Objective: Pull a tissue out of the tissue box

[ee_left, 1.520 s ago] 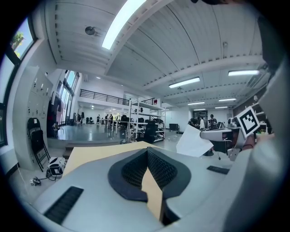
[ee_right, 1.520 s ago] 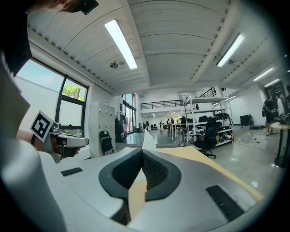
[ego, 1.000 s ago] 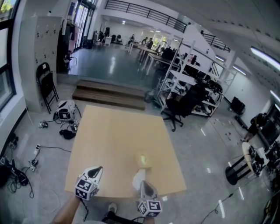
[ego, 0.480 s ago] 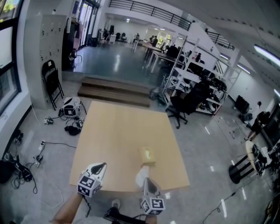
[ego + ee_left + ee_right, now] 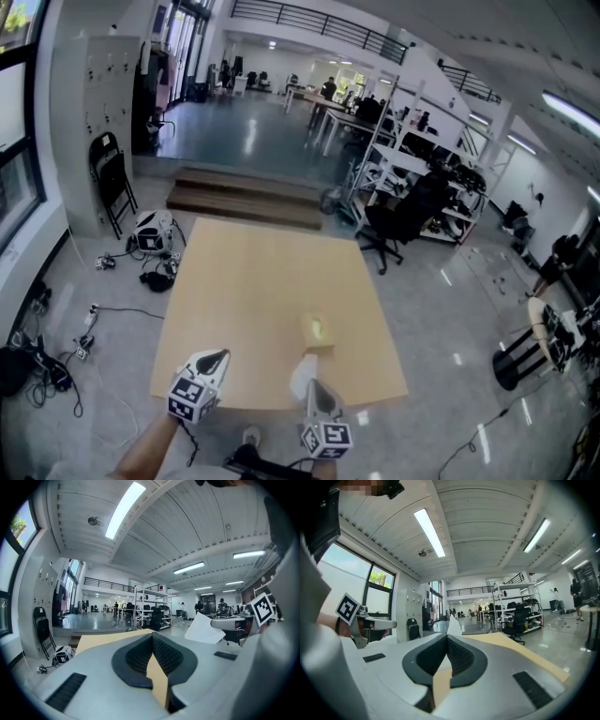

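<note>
A small tan tissue box [image 5: 316,334] lies on the wooden table [image 5: 253,281], a little right of its middle, with a bit of white at its slot. My right gripper [image 5: 312,386] is near the table's front edge, shut on a white tissue [image 5: 301,373] that stands up from its tips, apart from the box. The tissue's point [image 5: 452,622] shows above the closed right gripper [image 5: 447,637] jaws. My left gripper [image 5: 217,356] hovers to the left, jaws closed with nothing between them [image 5: 152,635]. In the left gripper view the tissue [image 5: 203,629] hangs at the right.
A black office chair [image 5: 392,225] and metal shelving [image 5: 412,178] stand beyond the table's far right corner. Low steps [image 5: 246,199] lie behind the table. A folding chair [image 5: 111,178], a bag and cables [image 5: 150,234] are on the floor at left. A stool [image 5: 518,356] stands at right.
The head view has shifted slightly; both grippers, the tissue and the box keep their places relative to the table.
</note>
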Demonstrator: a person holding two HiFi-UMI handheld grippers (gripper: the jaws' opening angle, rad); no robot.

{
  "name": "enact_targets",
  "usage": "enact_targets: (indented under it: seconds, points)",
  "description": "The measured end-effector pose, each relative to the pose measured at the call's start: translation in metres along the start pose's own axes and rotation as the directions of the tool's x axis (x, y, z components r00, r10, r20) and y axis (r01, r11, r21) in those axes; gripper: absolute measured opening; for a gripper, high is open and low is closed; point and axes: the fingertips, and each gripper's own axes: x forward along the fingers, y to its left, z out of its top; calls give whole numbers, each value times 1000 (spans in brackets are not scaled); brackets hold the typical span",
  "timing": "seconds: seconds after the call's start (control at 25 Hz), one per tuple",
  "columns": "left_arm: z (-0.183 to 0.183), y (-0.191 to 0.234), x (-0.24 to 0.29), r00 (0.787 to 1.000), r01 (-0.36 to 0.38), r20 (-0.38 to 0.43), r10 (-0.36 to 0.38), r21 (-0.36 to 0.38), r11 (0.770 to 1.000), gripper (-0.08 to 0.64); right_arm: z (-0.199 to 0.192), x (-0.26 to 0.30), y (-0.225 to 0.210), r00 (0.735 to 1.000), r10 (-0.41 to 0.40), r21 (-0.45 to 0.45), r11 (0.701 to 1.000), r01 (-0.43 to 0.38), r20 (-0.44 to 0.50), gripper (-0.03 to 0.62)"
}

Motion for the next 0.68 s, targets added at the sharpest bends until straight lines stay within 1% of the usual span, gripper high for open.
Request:
enact_targets:
  seconds: [0.2, 0.68]
  points:
    - [-4, -1, -1, 1000, 8, -4, -8, -6, 1000, 8, 3, -3, 2, 1000, -12, -7, 1000, 12, -1, 8]
    - [-3, 0, 2, 1000, 6, -3, -6, -3, 1000, 8, 2, -2, 0, 1000, -10, -6, 1000, 10, -6, 8]
